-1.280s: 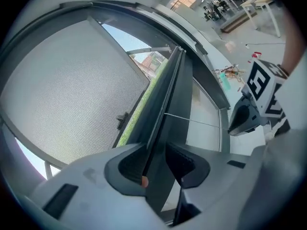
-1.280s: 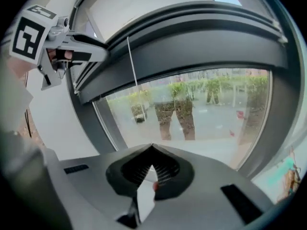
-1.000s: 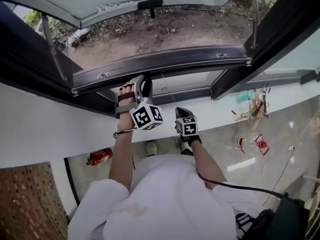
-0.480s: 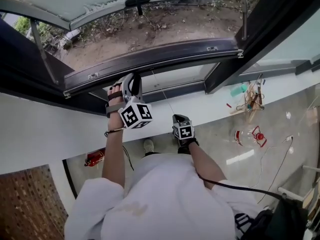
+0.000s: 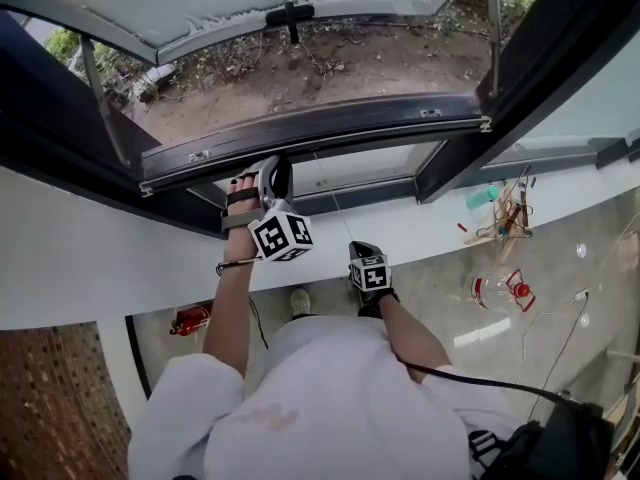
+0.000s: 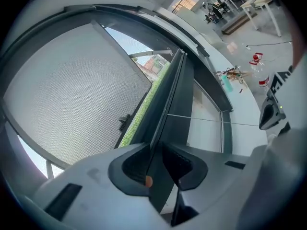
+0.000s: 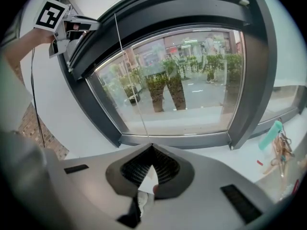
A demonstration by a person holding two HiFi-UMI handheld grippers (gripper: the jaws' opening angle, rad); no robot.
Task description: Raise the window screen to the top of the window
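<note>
The screen's dark bottom bar curves across the window opening, with grey mesh beyond it in the left gripper view. My left gripper reaches up to this bar. Its jaws are closing with the bar's thin edge between them, and both pads look pressed against it. A thin pull cord hangs from the bar down to my right gripper, which is shut on it. In the head view that gripper sits lower, over the white sill, and the cord runs up from it.
The white sill runs below the window. An out-swung sash with a black handle hangs beyond the bar. Hangers and a teal object lie at the sill's right end. A red extinguisher and a bottle stand on the floor.
My right gripper has come down a little toward my body, still shut on the cord. The left gripper has stayed at the bar.
</note>
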